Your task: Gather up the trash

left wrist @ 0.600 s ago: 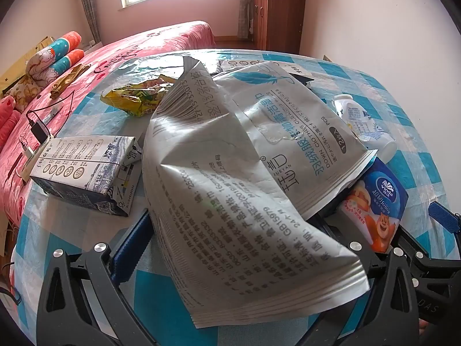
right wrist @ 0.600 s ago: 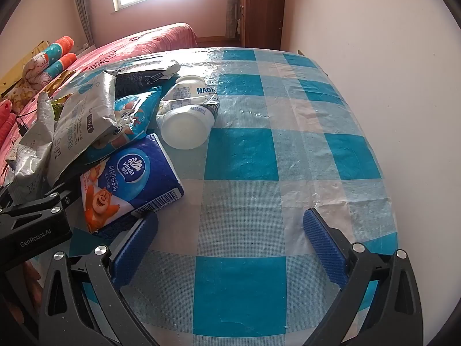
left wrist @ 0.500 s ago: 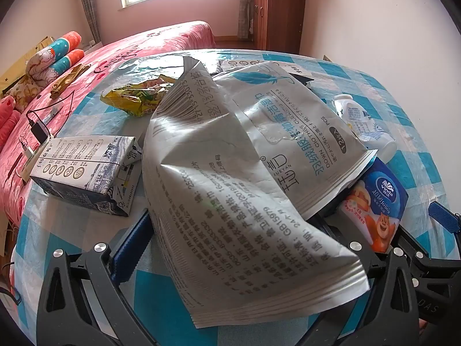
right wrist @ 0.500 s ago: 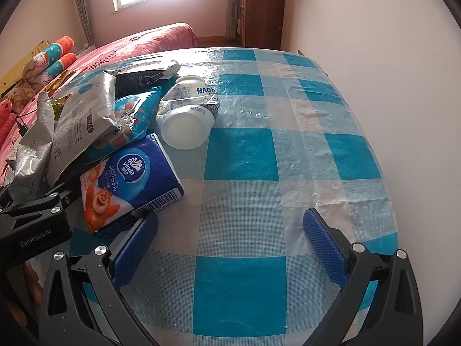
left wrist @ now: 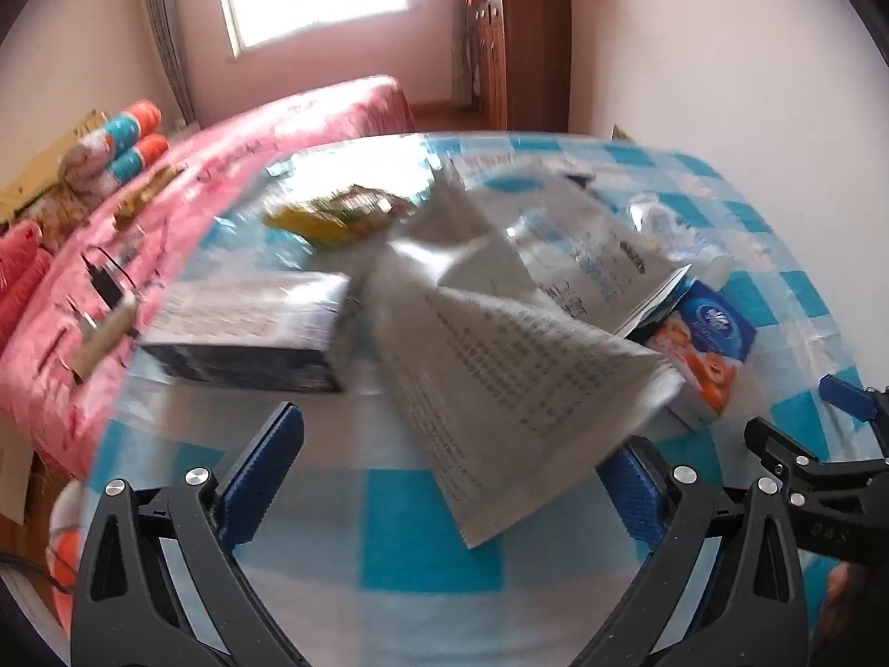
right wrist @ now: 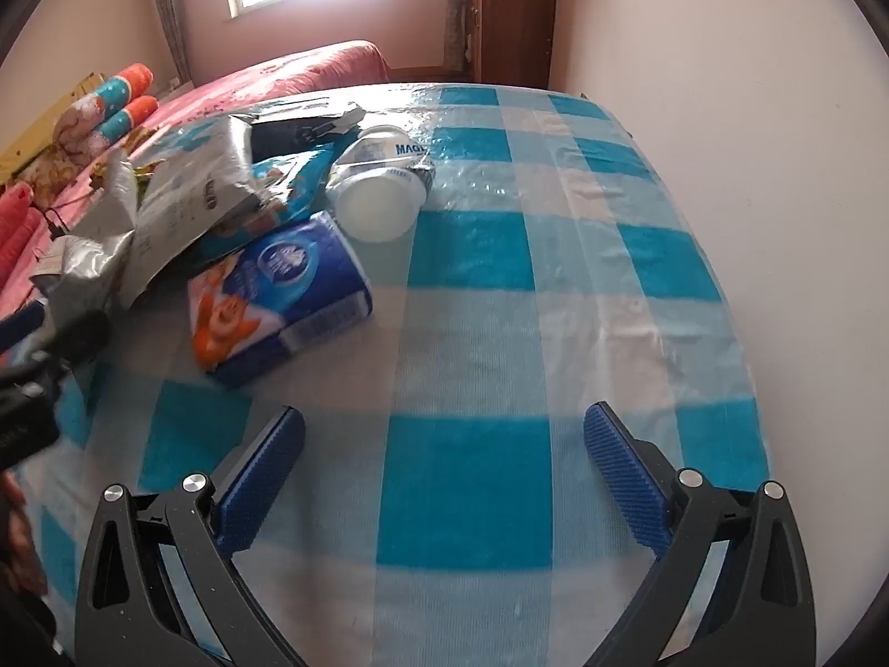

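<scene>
Trash is spread over the left half of the bench (right wrist: 478, 478), which is covered by a blue-and-white checked cloth. In the left wrist view, blurred by motion, a large grey printed bag (left wrist: 517, 367) is seen crumpled in the middle, its lower corner reaching between the spread jaws of the left gripper (left wrist: 450, 478) without being pressed by either pad. A dark carton (left wrist: 244, 333) lying on its side and a yellow wrapper (left wrist: 339, 217) are shown only in this view, to the left of and behind the bag. The right wrist view alone shows a white bottle (right wrist: 383, 189) on its side clearly, just beyond a blue tissue pack (right wrist: 283, 289), which lies partly under the grey bag. The jaws of the right gripper (right wrist: 444, 467) are held wide apart over bare cloth, with nothing between them. A pink bed (left wrist: 278, 128) is seen beyond the bench in both views.
</scene>
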`<action>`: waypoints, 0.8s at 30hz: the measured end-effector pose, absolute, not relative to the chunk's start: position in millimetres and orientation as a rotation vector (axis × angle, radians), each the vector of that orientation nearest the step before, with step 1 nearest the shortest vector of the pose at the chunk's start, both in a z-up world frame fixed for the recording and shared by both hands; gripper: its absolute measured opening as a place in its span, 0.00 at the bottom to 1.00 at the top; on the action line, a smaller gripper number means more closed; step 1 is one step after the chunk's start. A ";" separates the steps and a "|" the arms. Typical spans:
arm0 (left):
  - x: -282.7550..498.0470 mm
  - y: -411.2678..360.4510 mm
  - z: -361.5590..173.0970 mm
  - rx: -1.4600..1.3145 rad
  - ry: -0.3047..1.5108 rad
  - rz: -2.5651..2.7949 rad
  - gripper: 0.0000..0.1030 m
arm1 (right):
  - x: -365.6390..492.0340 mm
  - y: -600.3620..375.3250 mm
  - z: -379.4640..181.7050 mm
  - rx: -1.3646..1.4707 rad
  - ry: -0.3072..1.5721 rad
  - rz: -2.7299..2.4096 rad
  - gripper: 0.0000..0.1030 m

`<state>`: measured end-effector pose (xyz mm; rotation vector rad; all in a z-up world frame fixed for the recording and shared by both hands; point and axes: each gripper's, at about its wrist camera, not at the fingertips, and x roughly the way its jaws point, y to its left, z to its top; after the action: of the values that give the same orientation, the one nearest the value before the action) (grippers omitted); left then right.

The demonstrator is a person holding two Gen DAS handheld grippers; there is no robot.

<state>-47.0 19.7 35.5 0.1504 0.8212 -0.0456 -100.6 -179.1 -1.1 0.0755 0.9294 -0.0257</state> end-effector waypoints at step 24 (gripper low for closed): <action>-131.8 65.8 134.3 0.185 0.563 0.003 0.97 | -183.9 -130.2 136.5 -0.007 0.595 0.034 0.96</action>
<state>-131.8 65.8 134.3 0.1852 0.5629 0.0028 -183.9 -130.2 136.5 -0.0068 0.5949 0.0337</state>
